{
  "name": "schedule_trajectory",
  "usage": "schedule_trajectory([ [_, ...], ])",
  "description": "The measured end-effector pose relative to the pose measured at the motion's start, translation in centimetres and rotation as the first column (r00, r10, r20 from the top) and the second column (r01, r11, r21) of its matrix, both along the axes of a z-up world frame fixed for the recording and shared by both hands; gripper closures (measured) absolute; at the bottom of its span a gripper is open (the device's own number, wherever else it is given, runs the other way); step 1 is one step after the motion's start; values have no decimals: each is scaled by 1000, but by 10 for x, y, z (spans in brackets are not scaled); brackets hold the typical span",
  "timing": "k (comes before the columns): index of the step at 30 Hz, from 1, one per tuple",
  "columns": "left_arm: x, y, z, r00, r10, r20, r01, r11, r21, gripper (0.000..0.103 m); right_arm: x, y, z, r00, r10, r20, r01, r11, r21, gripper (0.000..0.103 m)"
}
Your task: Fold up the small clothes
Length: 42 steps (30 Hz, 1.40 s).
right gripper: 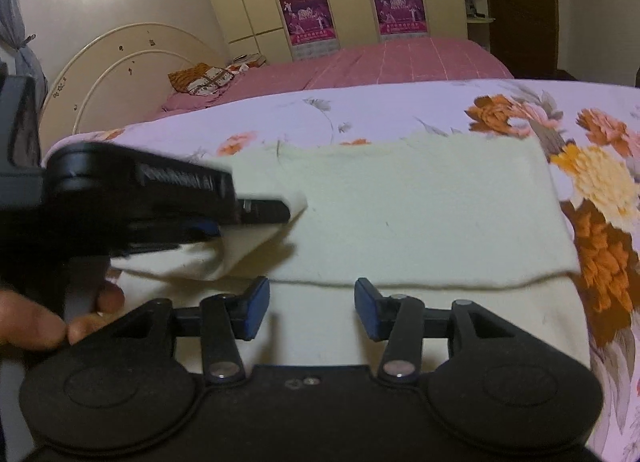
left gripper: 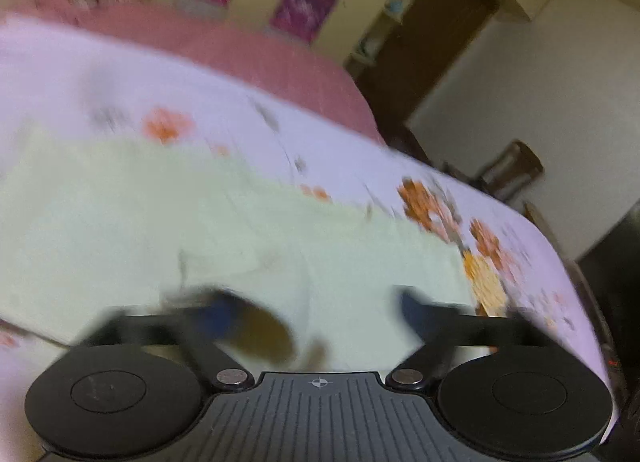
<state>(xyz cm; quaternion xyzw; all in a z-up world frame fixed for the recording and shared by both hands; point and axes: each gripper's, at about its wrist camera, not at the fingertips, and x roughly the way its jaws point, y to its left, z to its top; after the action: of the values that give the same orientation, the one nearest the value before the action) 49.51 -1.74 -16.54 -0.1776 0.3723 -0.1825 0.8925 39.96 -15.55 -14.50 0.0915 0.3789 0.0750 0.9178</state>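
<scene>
Cloth (right gripper: 420, 213) on bed (right gripper: 400, 109), partly folded; left corner in transit.

Pale cloth lies flat on the flowered bedcover, one layer already doubled over a lower layer showing along the near edge. Left tool (right gripper: 276, 209) appears to pinch the cloth's left corner and lift it; its own blurred view shows the fingers spread, so grip cannot be confirmed. Right tool (right gripper: 312, 312) hovers wide, holding nothing. Judged remaining: side folds and final squaring.

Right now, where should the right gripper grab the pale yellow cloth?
The pale yellow cloth: probably pinch its right edge, coming from the right. It lies flat and free on the floral sheet, while the left gripper crowds the left side.
</scene>
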Motion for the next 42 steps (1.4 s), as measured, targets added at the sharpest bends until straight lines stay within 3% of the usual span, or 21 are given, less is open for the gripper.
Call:
schedule_trajectory([
  [3, -13, 7, 12, 999, -1, 35, 0, 1000, 14, 9, 0, 3, -1, 1000, 14, 4, -14, 1000, 8, 54],
  [8, -20, 52, 17, 989, 145, 33, -147, 988, 42, 9, 7, 22, 1, 998, 63, 18, -63, 998, -24, 54],
  [13, -41, 90, 5, 974, 216, 64, -225, 956, 190, 9, 17, 47, -4, 991, 136, 5, -136, 989, -53, 51],
  [17, -59, 94, -8, 974, 197, 108, -222, 922, 317, 9, 28, 66, -11, 991, 135, 23, -130, 977, -171, 54],
  [19, -66, 93, -14, 975, 180, 133, -218, 896, 387, 10, 33, 68, -14, 990, 137, 29, -128, 970, -205, 69],
  [22, -72, 86, -22, 974, 145, 175, -211, 861, 462, 14, 38, 60, -11, 992, 119, 30, -113, 983, -143, 95],
  [23, -74, 86, -23, 969, 143, 201, -224, 854, 470, 22, 37, 56, -8, 994, 106, 37, -101, 988, -117, 98],
  [26, -66, 86, -25, 957, 176, 229, -265, 848, 458, 27, 36, 37, 3, 997, 43, 61, -42, 999, -17, 98],
  [28, -61, 85, -27, 953, 189, 239, -284, 835, 472, 27, 35, 20, 11, 997, -15, 82, 13, 999, 31, 99],
  [32, -59, 80, -30, 958, 170, 233, -265, 837, 479, 27, 32, -22, 25, 985, -136, 102, 123, 984, 129, 99],
  [37, -61, 67, -39, 968, 111, 227, -218, 820, 529, 27, 29, -58, 15, 967, -247, 68, 236, 961, 141, 99],
  [39, -60, 71, -41, 970, 132, 206, -222, 830, 512, 28, 34, -67, 3, 960, -279, 17, 275, 953, 130, 99],
  [40, -60, 75, -41, 969, 148, 196, -228, 840, 493, 40, 36, -72, -4, 958, -287, -14, 287, 949, 133, 98],
  [41, -59, 78, -41, 971, 151, 183, -222, 852, 474, 45, 36, -75, -9, 954, -298, -35, 300, 944, 134, 98],
  [42, -58, 79, -40, 972, 157, 175, -222, 858, 463, 45, 36, -75, -11, 953, -301, -46, 304, 944, 129, 91],
])
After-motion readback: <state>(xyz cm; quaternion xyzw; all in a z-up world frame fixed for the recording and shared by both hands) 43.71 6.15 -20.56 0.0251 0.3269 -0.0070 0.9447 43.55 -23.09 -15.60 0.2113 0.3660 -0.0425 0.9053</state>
